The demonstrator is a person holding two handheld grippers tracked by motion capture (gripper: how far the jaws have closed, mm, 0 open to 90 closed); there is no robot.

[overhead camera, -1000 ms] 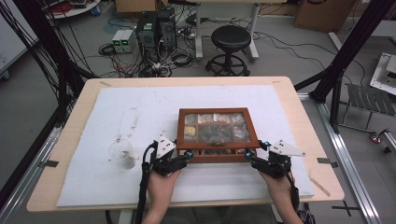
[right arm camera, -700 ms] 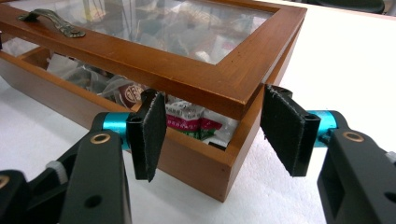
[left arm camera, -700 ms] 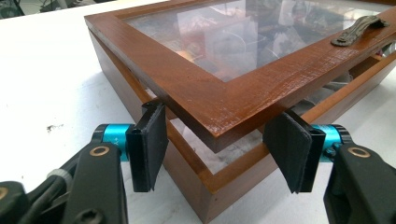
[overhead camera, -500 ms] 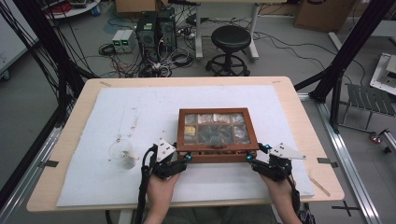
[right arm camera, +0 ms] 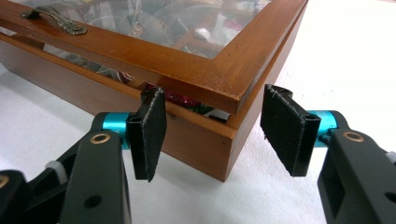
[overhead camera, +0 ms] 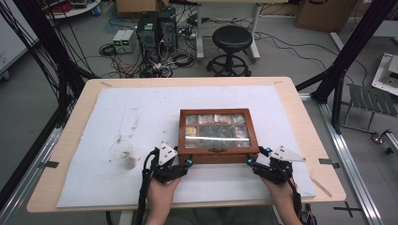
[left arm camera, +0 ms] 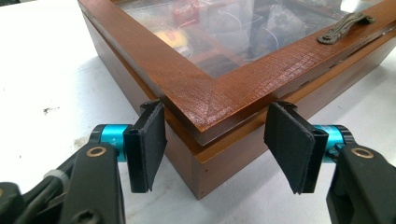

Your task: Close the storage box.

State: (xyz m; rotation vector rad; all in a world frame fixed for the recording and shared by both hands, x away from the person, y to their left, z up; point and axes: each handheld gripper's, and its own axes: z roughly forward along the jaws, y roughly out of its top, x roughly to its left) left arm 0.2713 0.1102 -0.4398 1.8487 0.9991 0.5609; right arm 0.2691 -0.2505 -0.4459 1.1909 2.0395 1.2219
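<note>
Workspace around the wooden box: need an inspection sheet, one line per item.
Surface: wooden table under a white mat, stained at left.
Job's things: wooden box, glass lid slightly ajar at the near right corner.
Clutter: small clear cup on the mat, left of the box.
Grippers: left gripper and right gripper open, each straddling a near corner.
Cables: black cable along the left forearm.
Surroundings: stool, computers, floor wiring.

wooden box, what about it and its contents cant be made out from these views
- Contents of the wooden box: glare on the glass lid blurs them in the left gripper view; too small in the high view.
- Far side of the box: cut off by the top edge in the right gripper view.
- Small clear object left of the box: too small in the high view.
</note>
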